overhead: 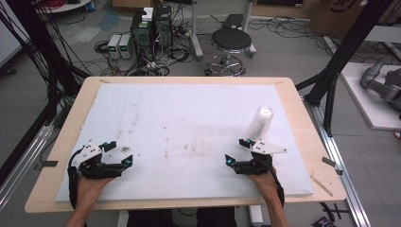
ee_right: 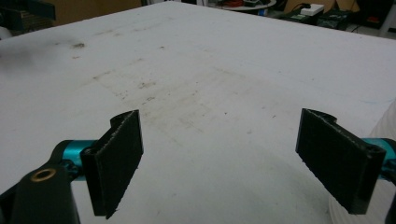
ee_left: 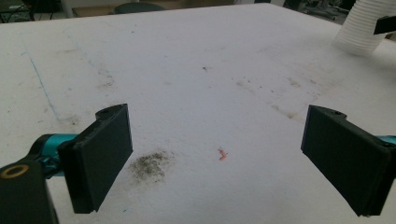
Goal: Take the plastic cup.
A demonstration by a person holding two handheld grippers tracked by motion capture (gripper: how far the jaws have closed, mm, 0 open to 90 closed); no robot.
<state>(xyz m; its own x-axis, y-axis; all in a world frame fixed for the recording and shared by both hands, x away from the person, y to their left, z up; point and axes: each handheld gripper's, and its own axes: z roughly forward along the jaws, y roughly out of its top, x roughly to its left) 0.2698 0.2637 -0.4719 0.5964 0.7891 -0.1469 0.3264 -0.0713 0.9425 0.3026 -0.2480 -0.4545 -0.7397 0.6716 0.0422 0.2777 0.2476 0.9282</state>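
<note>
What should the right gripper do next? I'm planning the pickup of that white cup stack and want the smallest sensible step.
Probably swing the right gripper to its right, toward the white cup stack. Its jaws stand wide open with nothing between them, and in the right gripper view the stack sits just outside the right-hand jaw, not between the two. The left gripper is open too, far across the white board.

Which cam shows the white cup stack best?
High view: the whole cup stack stands upright beside the right gripper. Left gripper view catches its ribbed base at the top right corner; right gripper view, a white sliver.
</note>
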